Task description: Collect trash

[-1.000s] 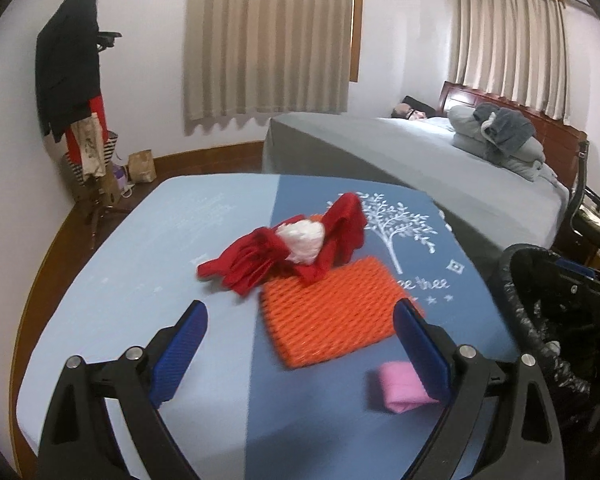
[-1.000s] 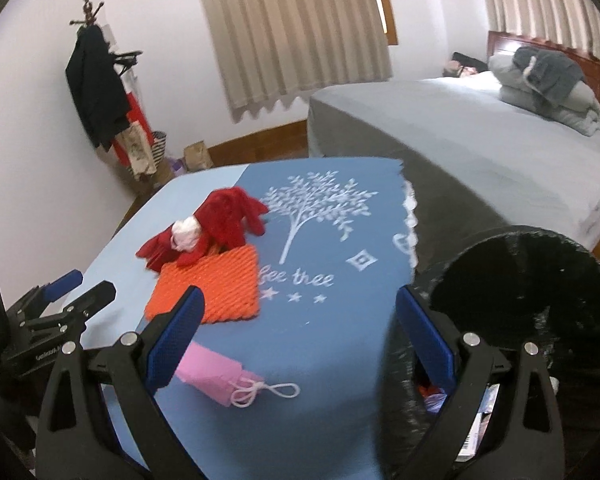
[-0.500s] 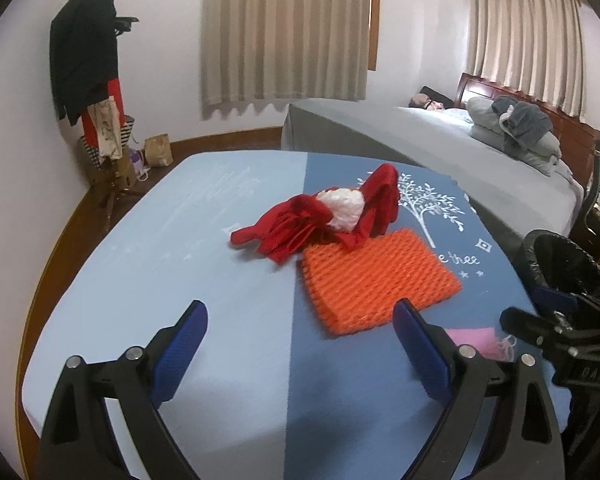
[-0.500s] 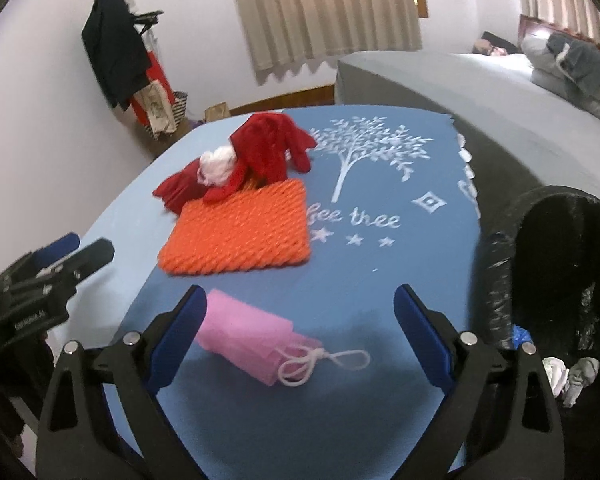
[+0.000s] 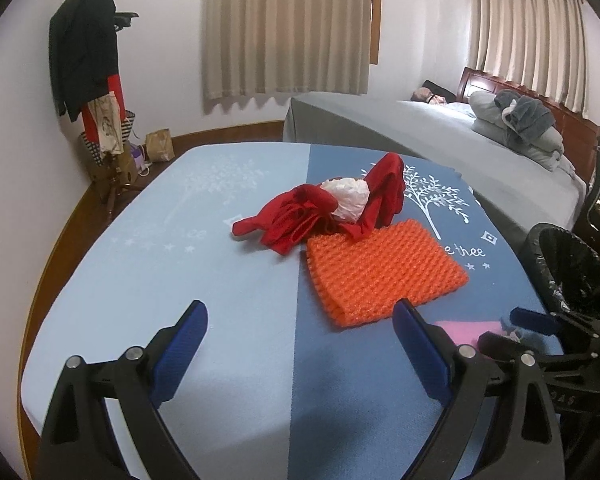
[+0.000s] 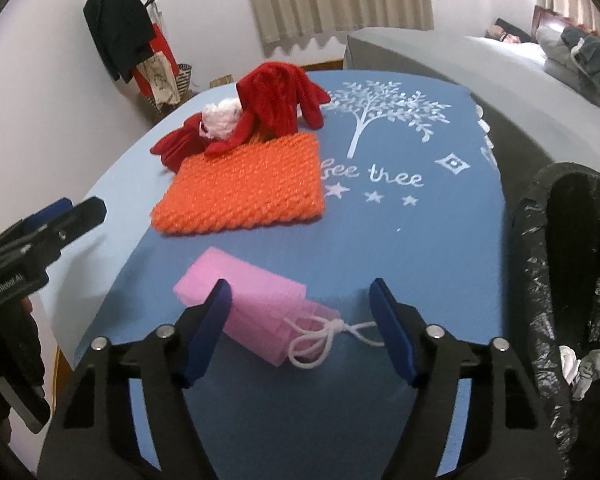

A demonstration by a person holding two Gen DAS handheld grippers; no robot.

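A pink folded mask with a white string (image 6: pixel 256 312) lies on the blue table (image 6: pixel 440 240) near its front edge. My right gripper (image 6: pixel 300 332) is open and hovers just over it, fingers on either side. The mask also shows in the left wrist view (image 5: pixel 466 330). An orange foam net (image 5: pixel 384 272) (image 6: pixel 244 196) lies mid-table. Behind it is a red cloth (image 5: pixel 308 212) (image 6: pixel 272 108) with a white crumpled wad (image 5: pixel 350 198) (image 6: pixel 222 118). My left gripper (image 5: pixel 300 356) is open and empty above the near table. A black-lined trash bin (image 6: pixel 568 280) (image 5: pixel 572 268) stands to the right.
A grey bed (image 5: pixel 440 140) with folded clothes (image 5: pixel 520 120) stands behind the table. A coat rack (image 5: pixel 88 64) with dark clothes stands at the far left wall. The bin holds some white trash (image 6: pixel 580 364). The table's front and right edges are close.
My right gripper has swung left from the bin and come down over the pink mask. My left gripper has drawn back and turned left; the orange net now lies further from it.
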